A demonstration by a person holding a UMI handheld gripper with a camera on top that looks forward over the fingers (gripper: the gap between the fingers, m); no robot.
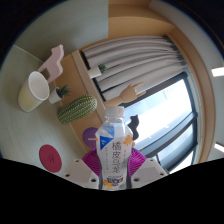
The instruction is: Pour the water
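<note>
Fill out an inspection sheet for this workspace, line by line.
Surface: pale tabletop, seen at a tilt.
Job's things: water bottle with printed label, white cup beyond it.
Clutter: green cactus-shaped object, round magenta item.
Tool: tool with bottle between its pink pads; grip cannot be confirmed.
Cables: nothing seen.
Surroundings: window with curtains.

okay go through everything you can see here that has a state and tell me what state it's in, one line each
Clear plastic water bottle with white cap and pink label: capped, upright in view, held between the fingers.
Gripper: closed on the bottle, both purple pads against its sides.
Pale yellow-green cup: appears tilted in view, mouth open; contents cannot be told.
Grey curtains: drawn partly aside, window uncovered below.
Green woven basket: contents not visible.
</note>
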